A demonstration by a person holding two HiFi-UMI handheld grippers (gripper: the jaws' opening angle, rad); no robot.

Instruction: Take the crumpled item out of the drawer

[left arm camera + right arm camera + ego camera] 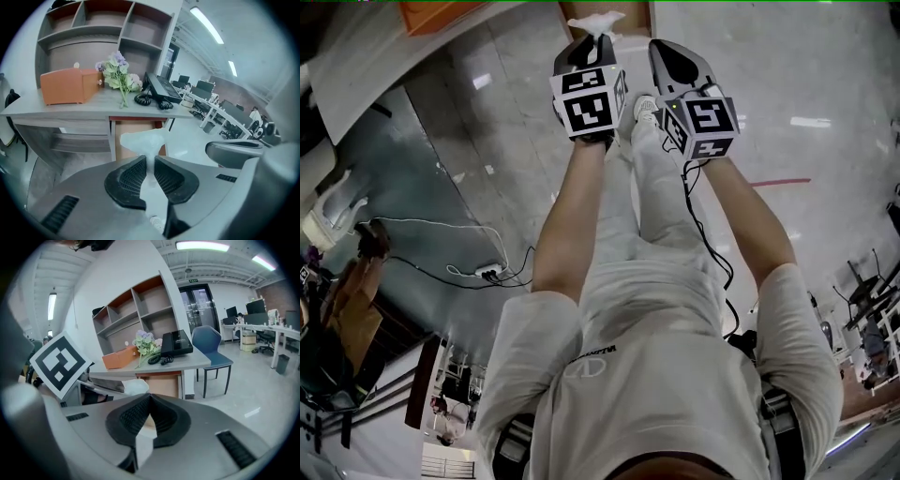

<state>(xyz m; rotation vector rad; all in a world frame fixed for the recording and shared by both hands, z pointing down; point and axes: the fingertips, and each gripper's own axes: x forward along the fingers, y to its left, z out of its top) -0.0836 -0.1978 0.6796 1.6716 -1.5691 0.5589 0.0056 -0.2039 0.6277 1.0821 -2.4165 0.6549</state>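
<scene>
Left gripper (149, 161): claw clamped on the crumpled white wad (142, 140), whose thin twisted neck is pinched between the ribbed pads (131, 180). The wad's long axis runs along the line of the jaws. Its broad, ruffled end points forward, away from the gripper and toward the desk (70, 110).

The wad hangs in the air, touching only the pads, level with the open drawer (138, 126) under the desk's front edge. Whether it is over the drawer or just in front of it cannot be told.

Right gripper (149, 399): jaws together at the tips, nothing gripped, held just beside the left gripper on its right.

On the desk top, from the left end toward the right: an orange box (68, 86), a bunch of flowers (119, 75) and a black telephone (159, 89) at the right end.
</scene>
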